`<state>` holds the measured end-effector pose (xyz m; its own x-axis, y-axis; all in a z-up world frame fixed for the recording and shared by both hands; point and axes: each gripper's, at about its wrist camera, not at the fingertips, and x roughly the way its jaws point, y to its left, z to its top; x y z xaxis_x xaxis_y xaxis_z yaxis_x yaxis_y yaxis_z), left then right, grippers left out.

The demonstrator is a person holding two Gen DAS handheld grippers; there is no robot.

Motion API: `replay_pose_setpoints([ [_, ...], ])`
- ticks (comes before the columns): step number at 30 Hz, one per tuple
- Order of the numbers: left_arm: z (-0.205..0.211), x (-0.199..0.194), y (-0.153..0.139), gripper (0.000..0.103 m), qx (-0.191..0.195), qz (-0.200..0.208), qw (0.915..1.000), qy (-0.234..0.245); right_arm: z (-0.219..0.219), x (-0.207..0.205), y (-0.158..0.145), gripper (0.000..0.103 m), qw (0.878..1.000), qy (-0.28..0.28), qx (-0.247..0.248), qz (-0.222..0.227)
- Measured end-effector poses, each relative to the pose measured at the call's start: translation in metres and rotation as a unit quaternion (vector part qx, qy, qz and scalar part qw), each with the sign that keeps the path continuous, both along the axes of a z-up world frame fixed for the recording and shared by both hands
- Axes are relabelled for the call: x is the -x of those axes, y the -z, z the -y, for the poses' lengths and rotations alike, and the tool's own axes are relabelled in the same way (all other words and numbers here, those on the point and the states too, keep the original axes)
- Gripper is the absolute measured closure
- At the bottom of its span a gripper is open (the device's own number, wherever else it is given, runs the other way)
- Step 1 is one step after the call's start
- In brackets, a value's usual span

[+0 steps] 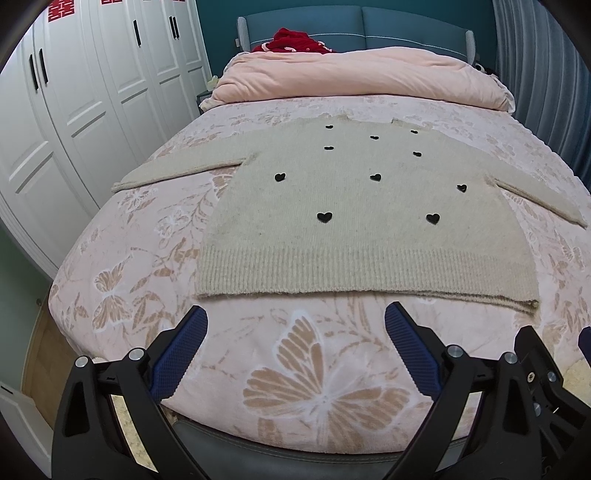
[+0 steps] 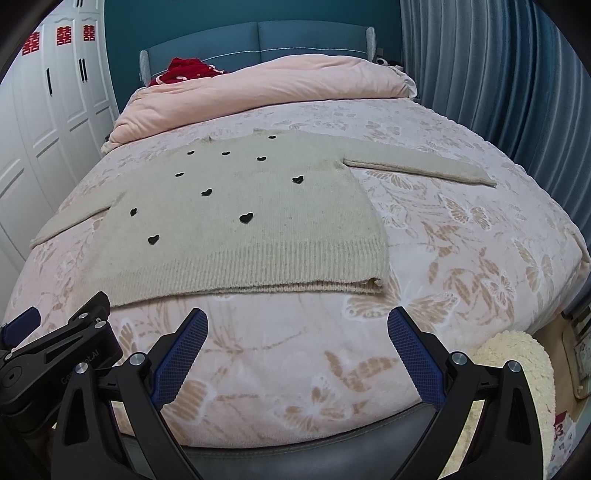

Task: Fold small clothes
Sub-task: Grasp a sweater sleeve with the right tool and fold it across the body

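pink quilt point(image 1: 362, 79) | white wardrobe point(image 1: 92, 92) (doors closed) | blue curtain point(image 2: 498, 85)

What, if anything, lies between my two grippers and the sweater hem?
Nothing visible. Only bare butterfly-print bedspread separates the open left gripper and open right gripper from the beige sweater, which lies flat with its ribbed hem nearest both.

Your left wrist camera sat low at the foot of the bed point(image 1: 295, 369), looking up its length toward the headboard point(image 1: 354, 26), with the sweater point(image 1: 362, 214) at frame centre. Your right wrist camera (same height, same heading) stood further right, so the sweater point(image 2: 236, 221) fell left of centre. Both shared the bed, sweater and wardrobe point(image 1: 92, 92).
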<state>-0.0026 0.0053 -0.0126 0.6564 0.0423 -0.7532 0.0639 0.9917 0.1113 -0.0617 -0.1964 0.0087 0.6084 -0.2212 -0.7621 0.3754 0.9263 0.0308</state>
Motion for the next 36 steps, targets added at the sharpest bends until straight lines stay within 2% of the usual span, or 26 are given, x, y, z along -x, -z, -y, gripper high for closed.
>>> replay_pose_setpoints([
  [2,0.0,-0.003,0.003,0.008,0.004,-0.005,1.0,0.0,0.004,-0.004,0.005,0.005,1.0,-0.015,-0.02,-0.005],
  [4,-0.002,-0.008,0.004,0.006,0.024,-0.016,0.9996,-0.003,0.017,-0.014,0.012,0.007,0.996,-0.047,-0.071,-0.012],
  [6,-0.008,-0.015,0.004,0.005,0.049,-0.029,0.9983,-0.011,0.043,-0.023,0.017,0.007,0.992,-0.044,-0.117,-0.011],
  [10,-0.02,-0.033,0.008,0.005,0.089,-0.055,0.9941,-0.029,0.138,-0.046,0.02,0.007,0.983,0.031,-0.178,0.013],
  [13,-0.024,-0.044,0.012,0.005,0.106,-0.059,0.9923,-0.027,0.233,-0.065,0.025,0.007,0.967,0.116,-0.223,0.036],
  [15,-0.022,-0.05,0.015,0.005,0.108,-0.058,0.9922,-0.02,0.298,-0.081,0.03,0.007,0.958,0.174,-0.225,0.044],
  [17,-0.02,-0.057,0.018,0.005,0.109,-0.061,0.9921,-0.015,0.353,-0.099,0.034,0.007,0.954,0.217,-0.204,0.045],
  [19,-0.017,-0.065,0.021,0.005,0.107,-0.06,0.9924,-0.013,0.398,-0.118,0.04,0.007,0.95,0.239,-0.193,0.047],
  [21,-0.014,-0.072,0.024,0.005,0.098,-0.055,0.9935,-0.018,0.438,-0.133,0.051,0.007,0.943,0.259,-0.202,0.048],
  [25,-0.01,-0.086,0.034,0.005,0.104,-0.065,0.9923,-0.02,0.496,-0.155,0.08,0.008,0.916,0.325,-0.233,0.042],
  [27,-0.009,-0.093,0.039,0.005,0.115,-0.069,0.9908,-0.02,0.513,-0.162,0.095,0.018,0.905,0.342,-0.25,0.037],
  [29,-0.007,-0.099,0.043,0.005,0.119,-0.067,0.9905,-0.016,0.518,-0.171,0.099,0.025,0.905,0.353,-0.232,0.047],
  [30,-0.006,-0.103,0.045,0.006,0.116,-0.068,0.9908,-0.012,0.519,-0.177,0.098,0.049,0.909,0.348,-0.223,0.052],
  [31,-0.005,-0.107,0.046,0.007,0.114,-0.07,0.991,-0.007,0.519,-0.186,0.098,0.086,0.912,0.339,-0.224,0.044],
  [32,-0.003,-0.111,0.045,0.008,0.111,-0.068,0.9915,-0.002,0.52,-0.194,0.098,0.09,0.911,0.337,-0.234,0.039],
  [33,-0.003,-0.114,0.044,0.01,0.111,-0.062,0.992,0.002,0.516,-0.199,0.091,0.09,0.908,0.336,-0.244,0.059],
  [34,-0.003,-0.116,0.042,0.011,0.114,-0.053,0.992,0.008,0.508,-0.206,0.076,0.09,0.907,0.324,-0.25,0.102],
  [35,-0.003,-0.119,0.039,0.012,0.117,-0.045,0.992,0.013,0.495,-0.218,0.057,0.091,0.912,0.296,-0.248,0.137],
  [36,-0.003,-0.122,0.036,0.012,0.121,-0.037,0.9918,0.016,0.476,-0.236,0.035,0.091,0.922,0.25,-0.243,0.166],
])
